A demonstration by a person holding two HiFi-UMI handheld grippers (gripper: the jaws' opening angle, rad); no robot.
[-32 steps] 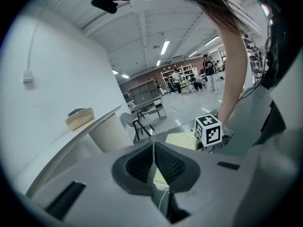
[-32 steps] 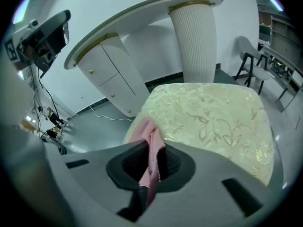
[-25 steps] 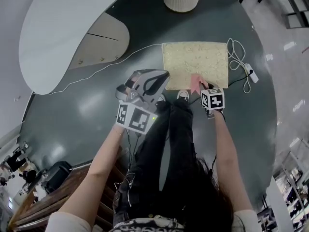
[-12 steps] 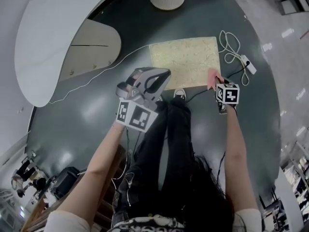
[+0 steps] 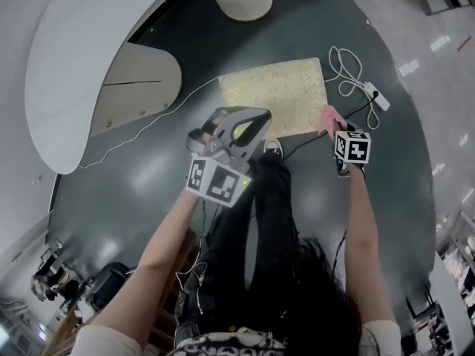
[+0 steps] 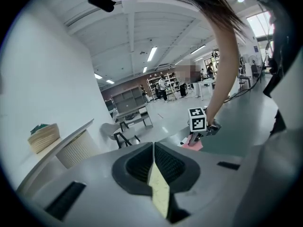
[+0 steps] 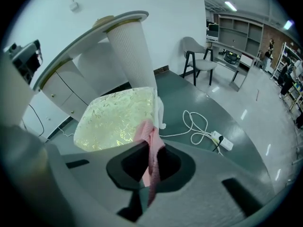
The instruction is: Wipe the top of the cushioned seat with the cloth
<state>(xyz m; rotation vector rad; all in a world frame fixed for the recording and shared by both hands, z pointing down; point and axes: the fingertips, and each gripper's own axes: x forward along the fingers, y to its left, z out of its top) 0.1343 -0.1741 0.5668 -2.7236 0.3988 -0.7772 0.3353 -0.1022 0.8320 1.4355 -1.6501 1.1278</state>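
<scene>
Gleaming dark floor [image 5: 133, 169], pale cushioned seat [image 5: 274, 95], curved white counter [image 5: 89, 43].

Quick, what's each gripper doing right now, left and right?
The left hand-held gripper is closed, holding nothing.
The right hand-held gripper is closed on the pink cloth.

A big open-plan lab hall: ceiling strip lights [image 6: 151, 54], shelving racks [image 6: 124, 100], a polished grey floor [image 5: 126, 176].
</scene>
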